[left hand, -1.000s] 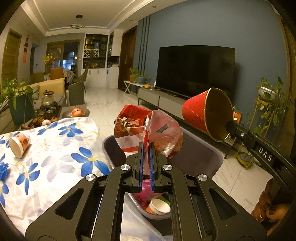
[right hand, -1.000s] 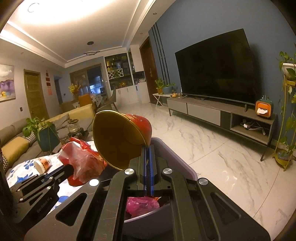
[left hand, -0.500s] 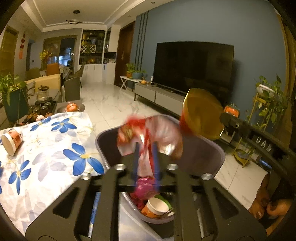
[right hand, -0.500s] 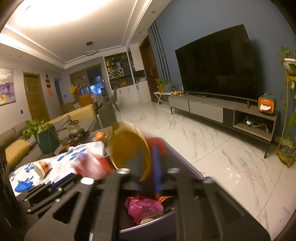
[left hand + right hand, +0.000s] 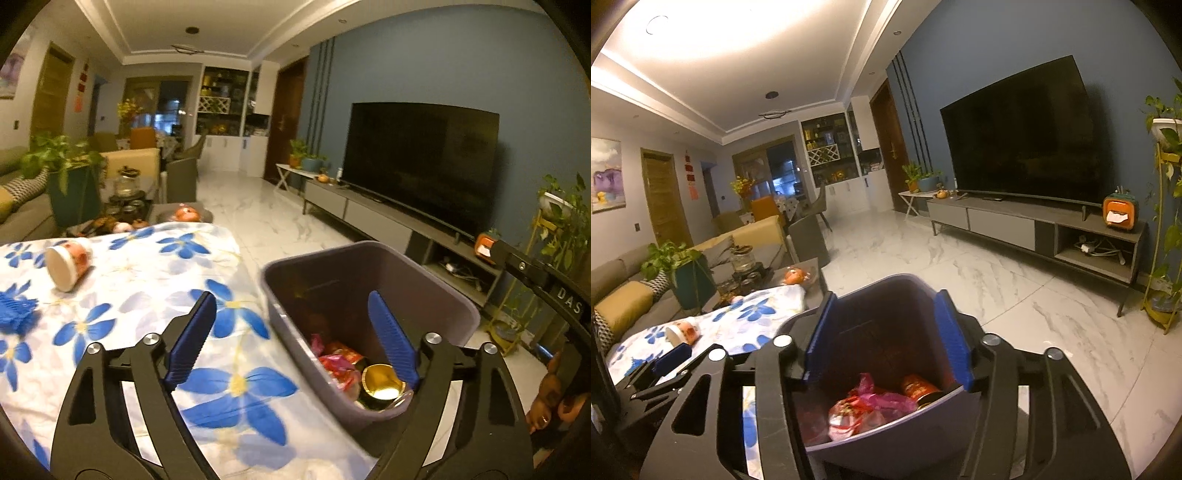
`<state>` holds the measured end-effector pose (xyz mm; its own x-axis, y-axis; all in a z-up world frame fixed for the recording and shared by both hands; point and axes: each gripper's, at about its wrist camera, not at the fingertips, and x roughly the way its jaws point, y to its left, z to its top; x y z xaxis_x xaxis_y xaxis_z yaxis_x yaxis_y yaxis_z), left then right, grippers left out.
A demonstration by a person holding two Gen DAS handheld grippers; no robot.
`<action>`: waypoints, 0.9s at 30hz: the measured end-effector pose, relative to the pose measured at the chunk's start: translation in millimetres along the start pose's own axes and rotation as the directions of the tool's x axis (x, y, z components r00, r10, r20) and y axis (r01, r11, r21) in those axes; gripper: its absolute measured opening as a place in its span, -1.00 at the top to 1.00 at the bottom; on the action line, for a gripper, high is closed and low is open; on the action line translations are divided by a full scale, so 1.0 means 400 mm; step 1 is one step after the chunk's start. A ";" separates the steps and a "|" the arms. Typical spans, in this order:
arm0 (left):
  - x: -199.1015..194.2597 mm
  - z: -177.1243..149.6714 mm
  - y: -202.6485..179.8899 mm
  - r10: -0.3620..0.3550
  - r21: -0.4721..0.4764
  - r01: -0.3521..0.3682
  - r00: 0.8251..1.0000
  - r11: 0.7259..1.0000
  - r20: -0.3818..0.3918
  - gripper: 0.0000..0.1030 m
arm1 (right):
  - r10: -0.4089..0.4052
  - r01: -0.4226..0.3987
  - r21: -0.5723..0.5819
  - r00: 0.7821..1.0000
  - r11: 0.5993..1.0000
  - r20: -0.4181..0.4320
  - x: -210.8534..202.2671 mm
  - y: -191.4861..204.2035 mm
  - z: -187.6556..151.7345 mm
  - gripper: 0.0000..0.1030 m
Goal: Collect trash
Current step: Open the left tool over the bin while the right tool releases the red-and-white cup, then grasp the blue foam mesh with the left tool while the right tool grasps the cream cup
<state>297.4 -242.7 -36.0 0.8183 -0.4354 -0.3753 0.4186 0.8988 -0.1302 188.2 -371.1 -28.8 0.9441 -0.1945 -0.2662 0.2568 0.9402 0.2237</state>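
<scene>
Both tools hang over the grey bin (image 5: 373, 280), which sits at the table edge, likely so trash can drop straight in. The left gripper (image 5: 291, 336) and right gripper (image 5: 888, 336) are spread wide, holding nothing. Below them lie a red plastic bag (image 5: 864, 410) and a gold-lined cup (image 5: 382, 382). Farther left, a paper cup (image 5: 68, 264) lies tipped on the floral cloth (image 5: 147, 266), seemingly next to collect.

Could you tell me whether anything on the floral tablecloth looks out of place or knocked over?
Yes: a small white paper cup with a red print lies tipped on its side on the blue-flowered tablecloth, apart from the grey plastic bin. It looks like uncollected trash.
</scene>
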 end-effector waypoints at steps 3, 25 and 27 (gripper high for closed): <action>-0.037 -0.003 0.025 0.030 -0.012 -0.029 0.999 1.000 0.020 -0.68 | 0.010 -0.010 -0.020 1.000 1.000 0.008 -0.013 0.024 -0.006 -0.30; -0.309 -0.050 0.463 0.422 -0.148 -0.410 0.904 0.900 0.064 -0.68 | 0.203 -0.205 -0.145 0.979 0.968 -0.030 -0.006 0.386 -0.082 -0.46; -0.324 -0.056 0.505 0.450 -0.163 -0.436 0.891 0.885 0.060 -0.68 | 0.219 -0.222 -0.165 0.975 0.961 -0.037 0.007 0.434 -0.093 -0.46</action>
<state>267.1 -3.4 -34.3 0.9411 0.0140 -0.3378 -0.0511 0.9935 -0.1013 227.9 -198.1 -25.4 0.9691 0.0266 -0.2454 0.0030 0.9928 0.1196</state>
